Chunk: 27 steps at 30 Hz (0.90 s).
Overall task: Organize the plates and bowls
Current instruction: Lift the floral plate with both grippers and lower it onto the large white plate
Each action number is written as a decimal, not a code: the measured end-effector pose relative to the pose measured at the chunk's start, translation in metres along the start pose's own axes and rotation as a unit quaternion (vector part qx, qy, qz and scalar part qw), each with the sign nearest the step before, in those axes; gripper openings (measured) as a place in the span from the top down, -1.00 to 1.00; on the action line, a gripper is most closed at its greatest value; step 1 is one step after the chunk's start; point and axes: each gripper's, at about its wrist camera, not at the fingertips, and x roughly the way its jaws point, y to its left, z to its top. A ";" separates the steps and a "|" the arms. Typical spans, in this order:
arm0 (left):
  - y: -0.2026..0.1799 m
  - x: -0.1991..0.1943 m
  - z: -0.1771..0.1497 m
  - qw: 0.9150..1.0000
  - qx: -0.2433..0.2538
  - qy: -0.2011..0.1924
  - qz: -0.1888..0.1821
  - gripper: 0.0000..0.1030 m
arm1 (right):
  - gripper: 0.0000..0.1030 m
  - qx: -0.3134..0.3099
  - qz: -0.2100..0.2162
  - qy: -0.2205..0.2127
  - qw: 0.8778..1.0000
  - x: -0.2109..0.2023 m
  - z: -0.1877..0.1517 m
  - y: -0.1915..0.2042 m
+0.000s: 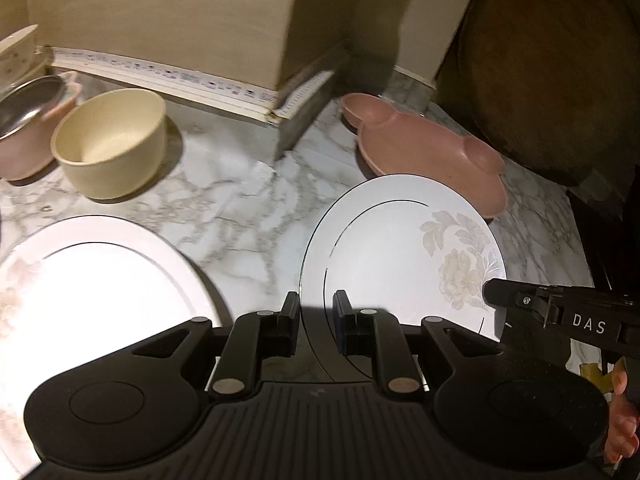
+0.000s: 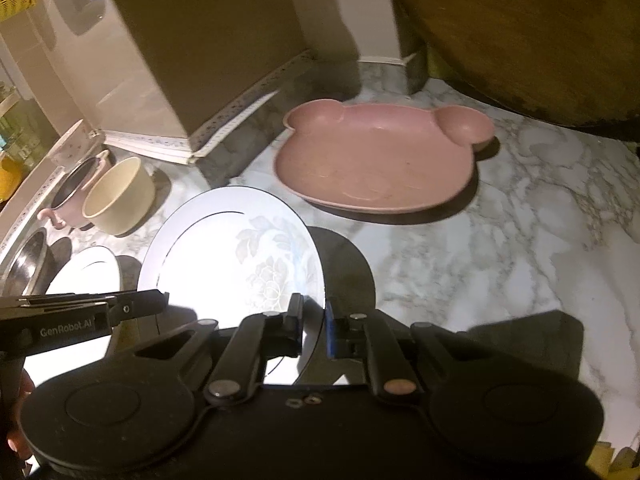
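- Standing at the far left of the marble table [image 1: 240, 216] is a pink pot [image 1: 24, 152] with a steel lining, tight against the wall.
- Just beside it on the right sits a cream bowl [image 1: 112, 140], upright and empty.
- Nearer the person, a white plate [image 1: 92, 280] lies flat on the table, brightly lit.
- The left claw [image 1: 316, 312] is closed on the left rim of a floral plate [image 1: 400, 248], its pads pinching the edge.
- The floral plate is held tilted between both claws, clear of the table, casting a dark shadow beneath it.
- The right claw [image 2: 314, 312] is clamped on the opposite rim of the same plate, with the edge running between its pads.
- Beyond the plate, a pink bear-shaped dish [image 2: 376, 160] rests flat on the table, apart from the held plate.
- At the far right, a large round wooden board [image 2: 520, 40] leans in the corner.
- A cardboard box [image 1: 180, 20] stands at the back, between the bowl and the pink dish.
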 end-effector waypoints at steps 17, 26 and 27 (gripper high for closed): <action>0.071 -0.048 0.005 0.996 -0.053 -0.023 0.063 0.68 | 0.78 -0.044 0.058 0.016 0.997 0.023 0.016 0.078; 0.111 -0.069 -0.004 0.993 -0.072 -0.022 0.093 0.69 | 0.78 -0.071 0.085 0.030 0.993 0.036 0.017 0.123; 0.115 -0.071 -0.006 0.992 -0.075 -0.020 0.095 0.69 | 0.78 -0.074 0.088 0.033 0.993 0.037 0.016 0.128</action>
